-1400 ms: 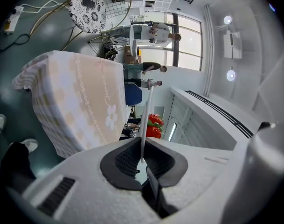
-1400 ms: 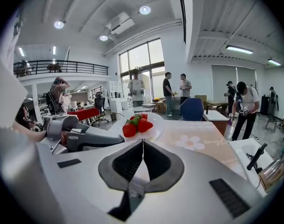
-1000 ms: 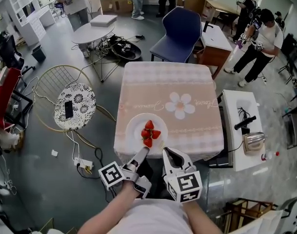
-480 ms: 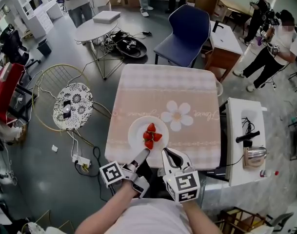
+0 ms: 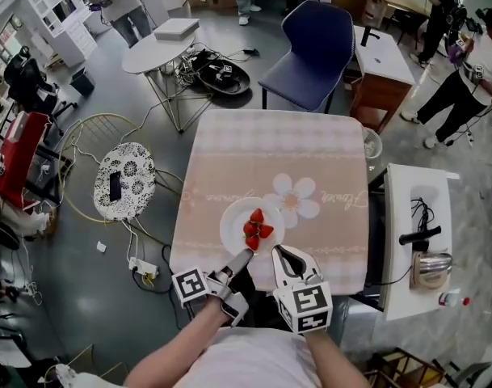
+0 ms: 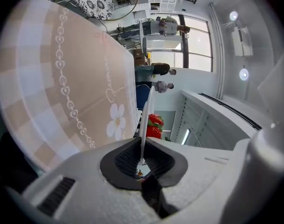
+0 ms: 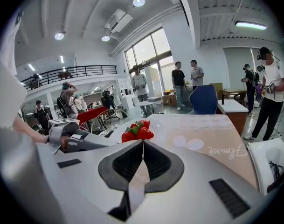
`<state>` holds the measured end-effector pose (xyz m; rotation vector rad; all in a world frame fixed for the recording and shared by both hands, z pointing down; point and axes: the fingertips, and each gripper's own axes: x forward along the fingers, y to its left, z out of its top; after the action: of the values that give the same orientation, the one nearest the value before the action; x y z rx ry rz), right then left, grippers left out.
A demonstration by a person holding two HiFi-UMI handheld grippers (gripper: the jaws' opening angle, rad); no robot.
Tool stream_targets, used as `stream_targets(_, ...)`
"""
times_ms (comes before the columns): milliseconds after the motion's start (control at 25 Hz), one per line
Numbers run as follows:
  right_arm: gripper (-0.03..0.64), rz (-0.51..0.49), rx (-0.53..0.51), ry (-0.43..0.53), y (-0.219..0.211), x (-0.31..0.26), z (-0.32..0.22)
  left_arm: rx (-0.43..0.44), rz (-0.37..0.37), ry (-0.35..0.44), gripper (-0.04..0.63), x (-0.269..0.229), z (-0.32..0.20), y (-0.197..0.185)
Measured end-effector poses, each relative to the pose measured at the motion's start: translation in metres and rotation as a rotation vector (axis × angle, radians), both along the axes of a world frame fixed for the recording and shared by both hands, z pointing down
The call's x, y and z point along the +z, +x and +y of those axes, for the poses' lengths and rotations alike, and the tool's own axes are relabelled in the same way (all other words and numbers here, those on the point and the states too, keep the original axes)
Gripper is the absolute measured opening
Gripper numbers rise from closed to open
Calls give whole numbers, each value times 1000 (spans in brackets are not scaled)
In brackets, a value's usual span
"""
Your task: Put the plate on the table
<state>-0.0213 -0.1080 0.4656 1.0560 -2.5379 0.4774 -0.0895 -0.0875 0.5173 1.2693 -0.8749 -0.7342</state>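
Note:
A white plate [image 5: 236,226] with three red strawberries [image 5: 255,227] is over the near part of the table [image 5: 270,148], which has a pink checked cloth with a white flower. Whether the plate rests on the cloth I cannot tell. My left gripper [image 5: 244,255] is shut on the plate's near rim, and my right gripper [image 5: 278,251] is shut on the rim just beside it. In the left gripper view the plate [image 6: 146,120] shows edge-on between the jaws of the left gripper [image 6: 142,149], strawberries [image 6: 153,125] beyond. In the right gripper view the right gripper [image 7: 142,146] pinches the rim below the strawberries [image 7: 137,131].
A blue chair [image 5: 310,47] stands at the table's far side. To the right is a white side table [image 5: 407,208] with a metal appliance [image 5: 430,269]. A patterned stool [image 5: 126,180] and a power strip with cables [image 5: 145,269] lie at the left. People stand at the back right.
Both grippers have carried the plate farther in from the table's near edge. The whole view has shifted with them; the strawberries have stayed in place on the plate.

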Motion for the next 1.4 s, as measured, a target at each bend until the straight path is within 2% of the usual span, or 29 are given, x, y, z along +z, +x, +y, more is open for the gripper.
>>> stream_targets(360,5,-42,-28,-35,-3,24,-13,33,-52,-24,18,24,-13,10)
stream_targets(560,5,-40,-27,-46,-9,32,-14,36,-42,-27,18,31,-19,6)
stream_targets(1000,5,-8,27,-76,-9,51,-29,97,-49,-104,18,73,-30,-3)
stream_targets(1400,5,40,65,-112,-6,62,-39,153,-89,-153,18,97,-53,-6)
